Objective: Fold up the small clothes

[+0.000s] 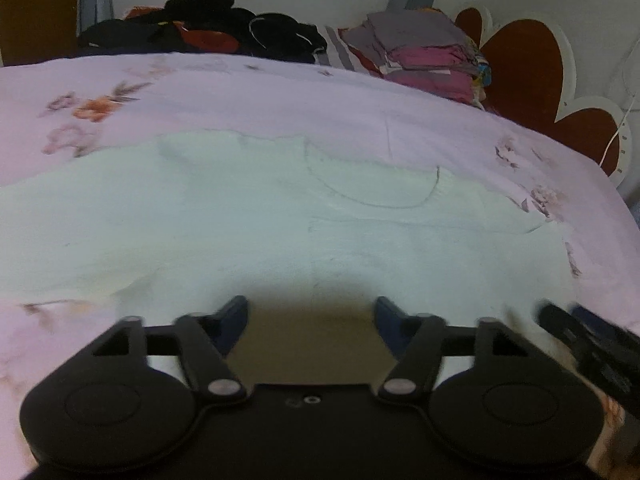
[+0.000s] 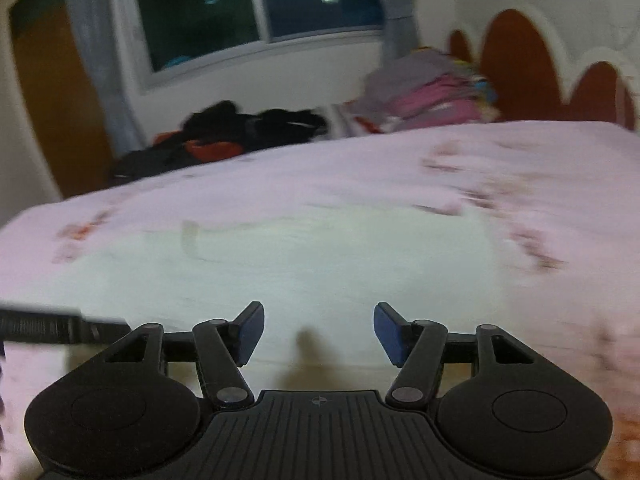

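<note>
**Pale green top spread out on the bed**

The pale green garment lies flat on the pink floral bedsheet, neckline showing. Left gripper hovers over its near edge, fingers wide, holding nothing. Right gripper is just the same

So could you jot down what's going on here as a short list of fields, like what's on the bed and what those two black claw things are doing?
surface: bed with pink floral sheet
garment being folded: pale white garment, spread flat on the sheet
left hand-held gripper: open, over the garment's near edge, holding nothing
right hand-held gripper: open, over the same garment, holding nothing
far edge, left: heap of dark clothes
far edge, right: folded stack, grey and pink
behind: red and white headboard, window
</note>
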`<state>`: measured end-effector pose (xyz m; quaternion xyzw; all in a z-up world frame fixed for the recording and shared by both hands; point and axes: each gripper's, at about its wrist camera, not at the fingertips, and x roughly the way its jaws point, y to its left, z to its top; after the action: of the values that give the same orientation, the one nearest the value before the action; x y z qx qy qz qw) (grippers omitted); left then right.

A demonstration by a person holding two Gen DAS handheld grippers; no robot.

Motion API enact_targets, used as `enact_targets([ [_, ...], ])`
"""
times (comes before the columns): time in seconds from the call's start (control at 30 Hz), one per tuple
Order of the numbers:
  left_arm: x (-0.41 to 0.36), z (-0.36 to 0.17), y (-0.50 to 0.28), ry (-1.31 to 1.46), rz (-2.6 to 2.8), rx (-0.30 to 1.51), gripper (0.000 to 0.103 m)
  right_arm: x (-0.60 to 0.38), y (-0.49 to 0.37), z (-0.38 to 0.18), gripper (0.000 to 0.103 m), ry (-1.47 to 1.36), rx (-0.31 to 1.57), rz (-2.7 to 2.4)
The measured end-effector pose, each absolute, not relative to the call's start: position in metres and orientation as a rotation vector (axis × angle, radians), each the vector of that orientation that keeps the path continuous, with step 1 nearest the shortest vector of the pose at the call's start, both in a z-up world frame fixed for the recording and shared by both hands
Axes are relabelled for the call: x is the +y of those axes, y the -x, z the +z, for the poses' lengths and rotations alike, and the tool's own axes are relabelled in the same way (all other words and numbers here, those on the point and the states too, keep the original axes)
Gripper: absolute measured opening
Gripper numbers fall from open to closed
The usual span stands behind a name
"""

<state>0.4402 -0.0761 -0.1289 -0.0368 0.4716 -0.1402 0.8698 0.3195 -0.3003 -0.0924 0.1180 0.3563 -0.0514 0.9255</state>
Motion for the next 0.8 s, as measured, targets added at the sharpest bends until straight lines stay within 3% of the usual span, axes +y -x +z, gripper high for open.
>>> enact_targets([
  [0.03, -0.081, -0.135, -0.445, 0.073, -0.288, 1.001, 0.051, -0.309, -0.315, -0.095, 0.061, -0.238, 0.734, -0.127],
  [0.17, -0.088, -0.146, -0.446, 0.081, -0.259, 0.984, 0.044, -0.338, -0.297, -0.106, 0.061, -0.243, 0.758, -0.192],
  [0.23, -0.094, -0.145, -0.443, 0.061, -0.263, 0.968, 0.024, -0.349, -0.291, -0.111, 0.061, -0.253, 0.770, -0.212],
  [0.3, -0.101, -0.143, -0.440, 0.065, -0.281, 0.955, 0.011, -0.355, -0.290, -0.115, 0.061, -0.265, 0.781, -0.222],
  [0.8, -0.048, -0.058, -0.438, 0.191, -0.270, 0.732, 0.008, -0.354, -0.311, -0.129, 0.060, -0.280, 0.800, -0.218],
])
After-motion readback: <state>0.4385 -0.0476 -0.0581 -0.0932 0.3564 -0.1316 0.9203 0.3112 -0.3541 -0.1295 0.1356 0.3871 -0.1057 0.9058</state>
